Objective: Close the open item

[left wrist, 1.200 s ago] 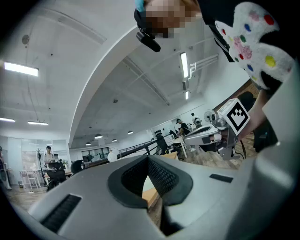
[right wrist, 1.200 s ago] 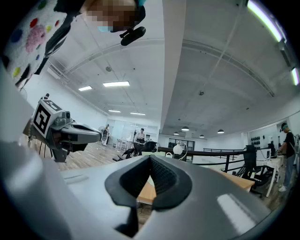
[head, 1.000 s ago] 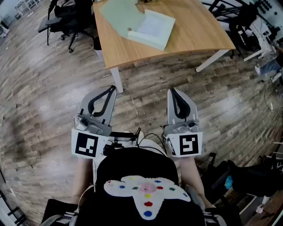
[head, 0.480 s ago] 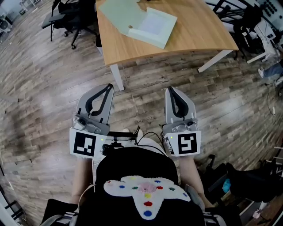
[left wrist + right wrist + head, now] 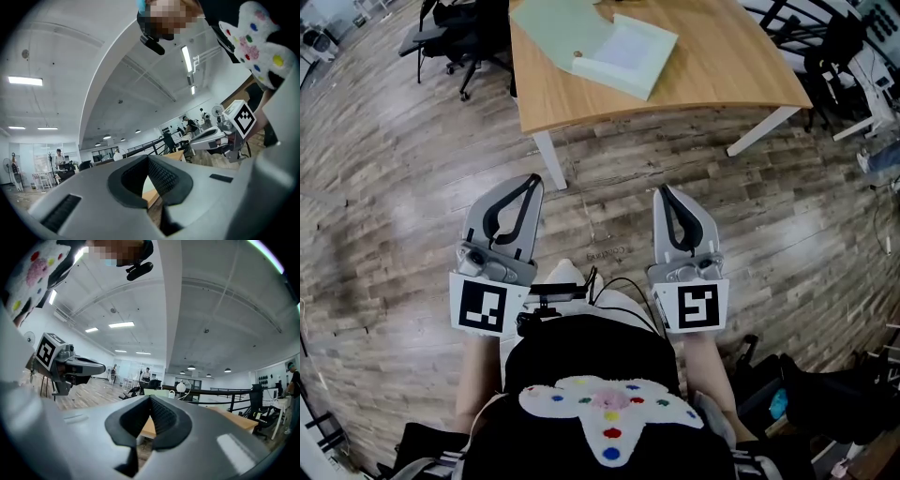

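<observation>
Both tongs, left gripper and right gripper, are pinched together on nothing, hovering over the wood floor, well apart from the open pale-green box on the table.

Wooden table at top of head view, standing on white legs. Wood-plank floor throughout. Black office chairs just left of table. Dark heap on floor at lower right; contents unclear. Left gripper view: ceiling strip light, distant standing person.
</observation>
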A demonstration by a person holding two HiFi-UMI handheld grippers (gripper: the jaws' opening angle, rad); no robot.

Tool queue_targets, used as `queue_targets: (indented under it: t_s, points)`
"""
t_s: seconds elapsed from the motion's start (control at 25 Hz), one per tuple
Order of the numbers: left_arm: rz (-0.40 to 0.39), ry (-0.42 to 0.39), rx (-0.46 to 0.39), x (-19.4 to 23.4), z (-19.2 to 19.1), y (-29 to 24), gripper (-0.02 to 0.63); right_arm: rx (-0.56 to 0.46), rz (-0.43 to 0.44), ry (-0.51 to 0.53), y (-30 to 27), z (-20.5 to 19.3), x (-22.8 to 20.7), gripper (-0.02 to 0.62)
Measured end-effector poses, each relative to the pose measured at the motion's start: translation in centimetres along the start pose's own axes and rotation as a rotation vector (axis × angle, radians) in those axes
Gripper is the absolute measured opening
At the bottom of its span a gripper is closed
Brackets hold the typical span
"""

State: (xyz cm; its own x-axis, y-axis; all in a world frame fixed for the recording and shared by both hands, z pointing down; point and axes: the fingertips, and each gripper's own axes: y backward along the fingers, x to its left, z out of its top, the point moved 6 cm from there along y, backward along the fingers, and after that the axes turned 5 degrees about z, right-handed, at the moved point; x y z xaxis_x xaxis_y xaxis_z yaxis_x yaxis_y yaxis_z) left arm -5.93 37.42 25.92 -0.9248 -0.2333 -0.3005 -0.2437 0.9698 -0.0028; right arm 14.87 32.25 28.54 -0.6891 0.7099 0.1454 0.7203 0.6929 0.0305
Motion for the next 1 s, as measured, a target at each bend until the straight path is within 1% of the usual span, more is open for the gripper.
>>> queue_targets:
  t_s: [0.2,0.44,0.64,1.0]
  points:
    - [-0.002,0.004,0.016,-0.6,-0.6,0.9,0.006,0.004,0.017,0.008,0.6,-0.5,0.0,0.008]
    - [0.003,-0.003,-0.001,0.3,-0.6,0.0,0.006,-0.002,0.001,0.019,-0.2,-0.5,-0.5,0.008]
    - [0.010,-0.011,-0.016,1.9,-0.9,-2.5,0.006,-0.008,-0.004,0.038,-2.6,-0.8,-1.9,0.008]
    - [-0.001,0.014,-0.019,5.5,-2.7,-8.2,0.006,-0.005,-0.014,0.052,-8.6,-1.1,-4.5,0.008]
